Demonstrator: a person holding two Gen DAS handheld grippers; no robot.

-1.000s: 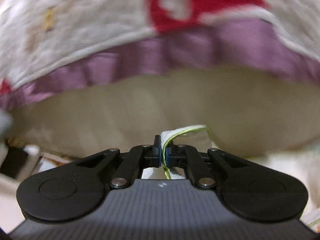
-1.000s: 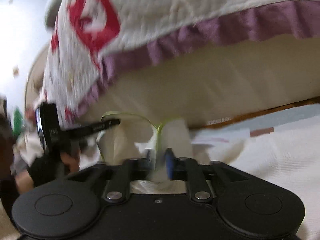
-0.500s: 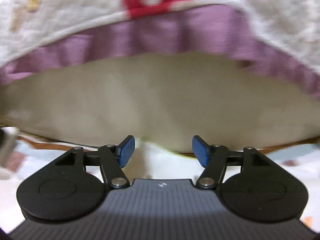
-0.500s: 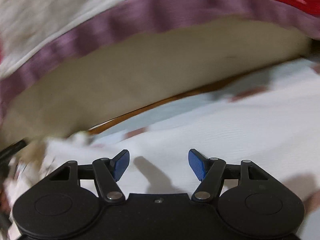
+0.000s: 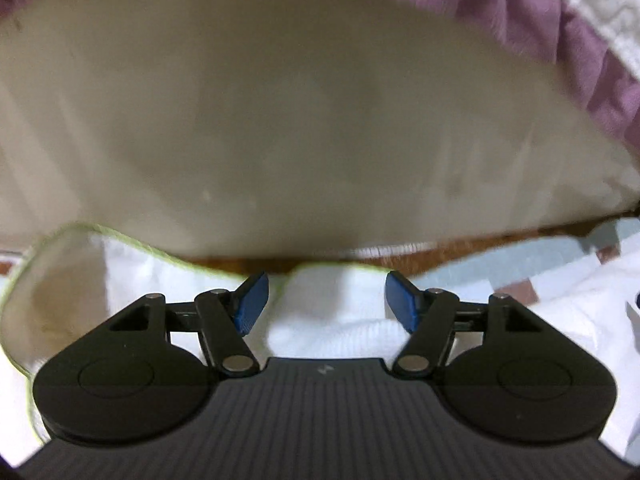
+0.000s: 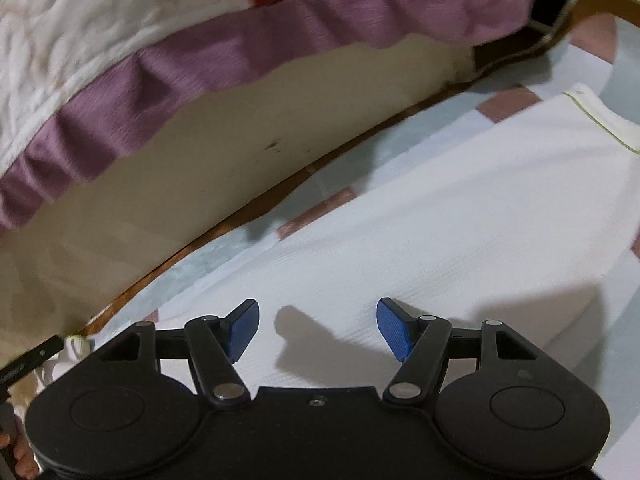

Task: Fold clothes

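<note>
On the patterned sheet [image 6: 352, 152] beside the mattress [image 6: 224, 168]: white shirt [image 6: 460, 216] spread mostly flat, lime-trimmed edge bunched up close to the left gripper [image 5: 326, 300]. Both jaws apart, nothing clamped, bit of cloth sitting loose between the left pads. Right gripper [image 6: 316, 328] hovering over plain white fabric. Purple-frilled quilt [image 6: 200, 60] hanging overhead.

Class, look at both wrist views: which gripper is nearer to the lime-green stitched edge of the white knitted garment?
Left. The left gripper hovers open right at the lime-green stitched edge. The right gripper hangs open over plain white cloth, and there the edge lies far off.
</note>
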